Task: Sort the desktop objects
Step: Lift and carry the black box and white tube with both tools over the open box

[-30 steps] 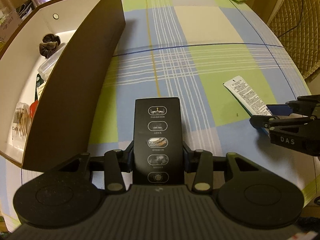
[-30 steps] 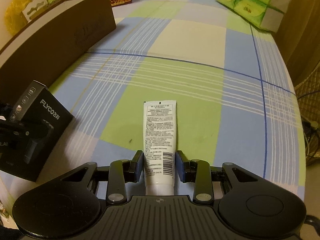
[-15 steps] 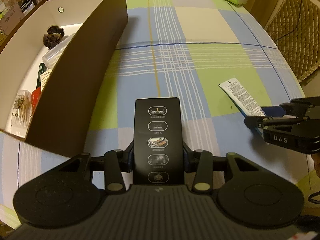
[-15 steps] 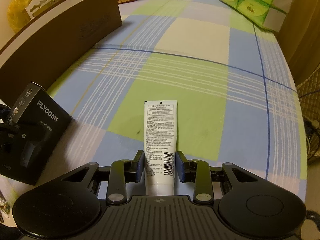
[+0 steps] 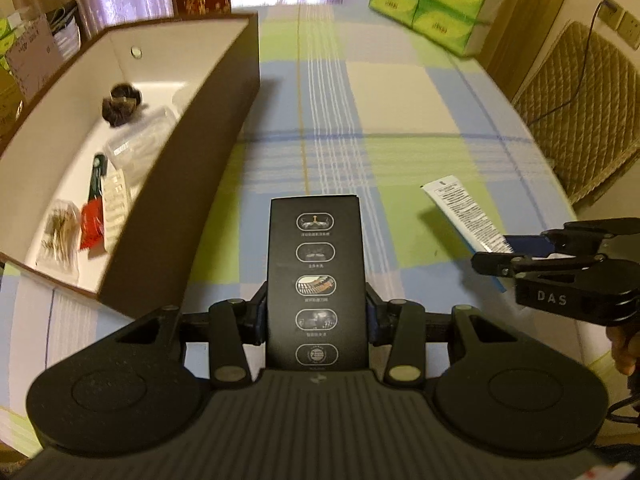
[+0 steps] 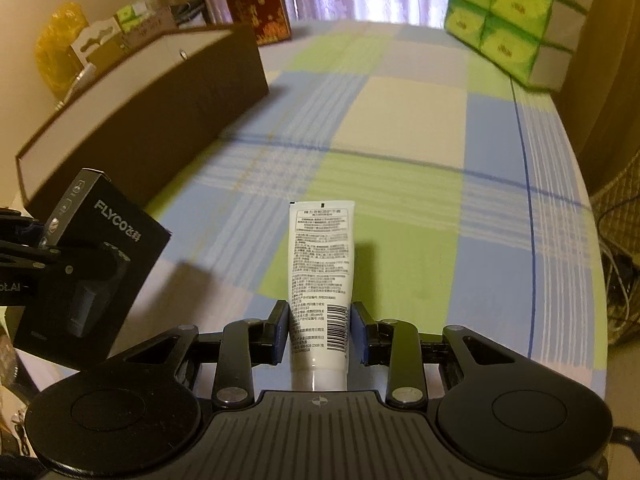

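While both claws are lifting their loads, the open storage box is sliding into fuller view.

Left wrist view: the left claw (image 5: 316, 316) is staying clamped on the black carton (image 5: 316, 276), now riding higher above the tabletop (image 5: 400, 100), with the storage box (image 5: 200, 152) just ahead-left, so a drop-off is looking close. Right wrist view: the right claw (image 6: 319, 334) is gripping the white tube (image 6: 321, 280) by its cap end, the tube pointing forward, clear of the cloth, the box well off to the left.

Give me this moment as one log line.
left gripper: shut on black box | right gripper: shut on white tube | brown bin: nearby, left
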Motion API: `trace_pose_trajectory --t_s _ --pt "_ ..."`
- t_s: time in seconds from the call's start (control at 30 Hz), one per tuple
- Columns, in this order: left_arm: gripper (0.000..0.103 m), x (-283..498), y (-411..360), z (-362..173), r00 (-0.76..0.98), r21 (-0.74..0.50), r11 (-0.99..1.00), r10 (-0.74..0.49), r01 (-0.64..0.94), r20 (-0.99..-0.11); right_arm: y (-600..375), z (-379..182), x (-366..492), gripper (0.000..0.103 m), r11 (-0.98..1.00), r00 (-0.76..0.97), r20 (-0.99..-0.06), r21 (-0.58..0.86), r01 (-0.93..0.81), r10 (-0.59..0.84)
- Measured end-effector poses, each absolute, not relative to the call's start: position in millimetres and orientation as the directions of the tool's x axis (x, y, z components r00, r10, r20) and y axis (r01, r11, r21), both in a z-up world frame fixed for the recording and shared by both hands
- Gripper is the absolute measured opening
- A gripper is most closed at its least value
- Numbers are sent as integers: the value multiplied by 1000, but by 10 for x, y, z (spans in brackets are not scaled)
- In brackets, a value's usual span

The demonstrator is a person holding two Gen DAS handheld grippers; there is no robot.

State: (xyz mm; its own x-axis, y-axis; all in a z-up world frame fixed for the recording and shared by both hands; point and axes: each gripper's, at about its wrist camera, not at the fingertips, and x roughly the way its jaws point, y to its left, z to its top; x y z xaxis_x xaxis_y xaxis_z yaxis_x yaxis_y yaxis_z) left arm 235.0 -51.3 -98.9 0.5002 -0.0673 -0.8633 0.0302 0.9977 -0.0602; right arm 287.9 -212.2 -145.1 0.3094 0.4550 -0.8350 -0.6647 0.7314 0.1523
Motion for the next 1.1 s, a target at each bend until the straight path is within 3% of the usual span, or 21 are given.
trace_pose_trajectory --t_s 0.47,0.8,1.1 --pt "38 2257 -203 -284 659 -85 996 -61 -4 -750 -1747 -891 2760 30 654 329 -743 188 -733 582" --pt "38 2299 449 86 729 -42 993 50 -107 -682 -1127 -527 2727 30 563 281 -665 254 -786 692" --pt "38 2610 1248 99 710 33 983 153 -180 -687 -302 -367 2760 30 505 246 -619 284 -815 746"
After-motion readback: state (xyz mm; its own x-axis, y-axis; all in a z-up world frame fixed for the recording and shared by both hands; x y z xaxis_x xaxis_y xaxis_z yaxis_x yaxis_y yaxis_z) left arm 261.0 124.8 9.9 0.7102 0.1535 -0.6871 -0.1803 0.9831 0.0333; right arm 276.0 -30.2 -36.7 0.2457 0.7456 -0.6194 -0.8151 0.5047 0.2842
